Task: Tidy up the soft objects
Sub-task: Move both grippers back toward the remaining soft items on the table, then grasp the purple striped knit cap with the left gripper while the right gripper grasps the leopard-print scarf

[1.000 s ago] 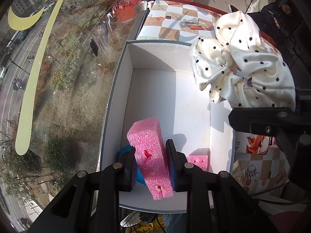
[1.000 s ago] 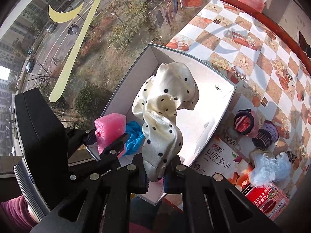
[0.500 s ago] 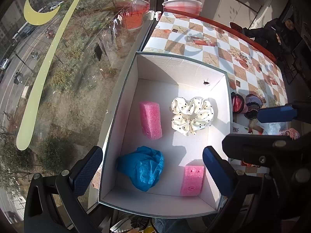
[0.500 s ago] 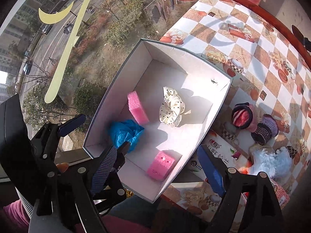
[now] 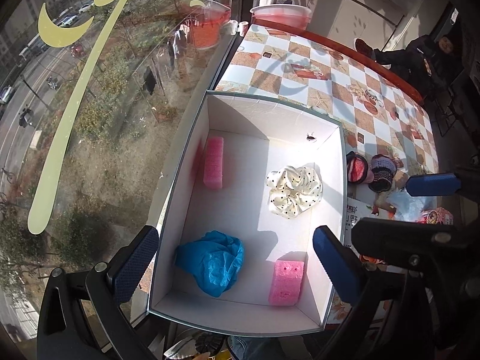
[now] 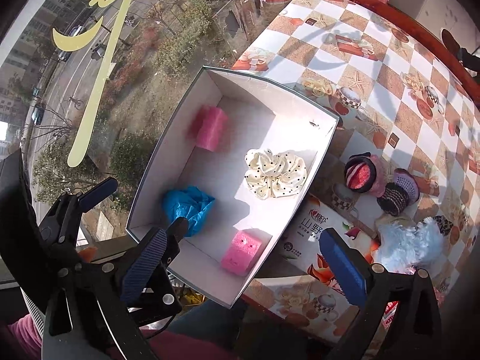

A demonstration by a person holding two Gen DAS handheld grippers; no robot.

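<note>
A white open box (image 5: 330,123) (image 6: 325,114) stands at the table's window edge. Inside lie a long pink foam block (image 5: 213,162) (image 6: 210,127), a cream polka-dot scrunchie (image 5: 294,192) (image 6: 276,174), a crumpled blue cloth (image 5: 213,261) (image 6: 187,205) and a small pink foam block (image 5: 286,282) (image 6: 241,252). My left gripper (image 5: 237,267) is open and empty, above the box's near end. My right gripper (image 6: 249,267) is open and empty, above the box's near right corner. The left gripper also shows in the right wrist view, at the left (image 6: 96,190).
On the chequered table (image 6: 375,69) right of the box lie knitted items (image 6: 360,177) (image 6: 399,192), a pale blue fluffy item (image 6: 405,243) and a printed carton (image 6: 312,231). A window pane lies left of the box. A pink basin (image 5: 280,15) stands at the far end.
Both grippers let go: the long pink foam and the scrunchie now lie in the box. Both grippers opened wide and pulled back and up from the box.
</note>
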